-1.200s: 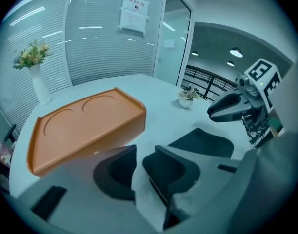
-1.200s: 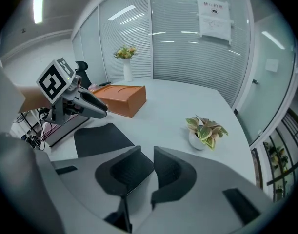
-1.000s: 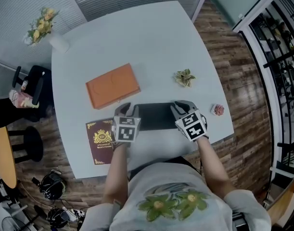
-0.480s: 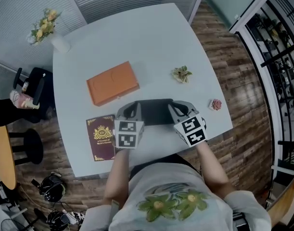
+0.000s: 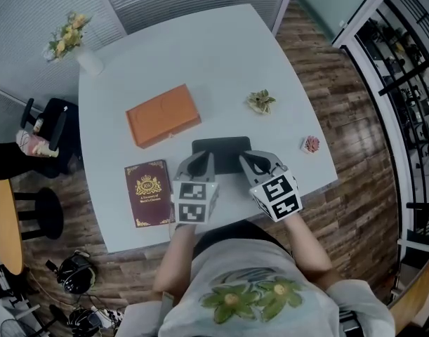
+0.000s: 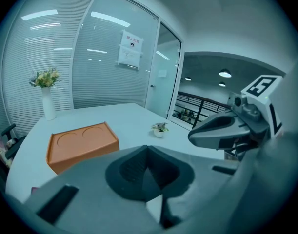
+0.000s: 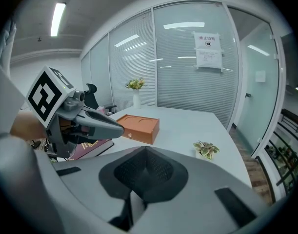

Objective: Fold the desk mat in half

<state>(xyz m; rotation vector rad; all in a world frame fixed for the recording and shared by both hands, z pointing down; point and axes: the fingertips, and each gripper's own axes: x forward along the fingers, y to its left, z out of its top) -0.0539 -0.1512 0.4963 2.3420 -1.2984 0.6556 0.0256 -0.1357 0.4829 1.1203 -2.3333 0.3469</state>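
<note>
Desk mat lies flat as a small dark rectangle on the near middle of the white bench, right of the maroon book and on the near side of the orange box. A second ago the left claw and right claw sat out at the mat's left and right ends. Now both have drawn toward the person and toward each other, with their tips over its near edge. The mat's outline looks much the same size as before, so I judge that no fold was made in this stretch (it may already be doubled, which the head view cannot settle). Each claw's own view shows its dark pads pressed together with no mat edge visible between them, so both are closed and seem to hold nothing. If a fold is yet to come, they would need to open and take the near edge.

The bench is smooth and pale. A small potted plant sits to the far right of the mat, a pink ornament near the right edge, and a vase of yellow flowers at the far left corner. Around the bench are a wood-plank floor, a dark chair at left, glass partitions with blinds bearing a posted notice, and a black railing at right.
</note>
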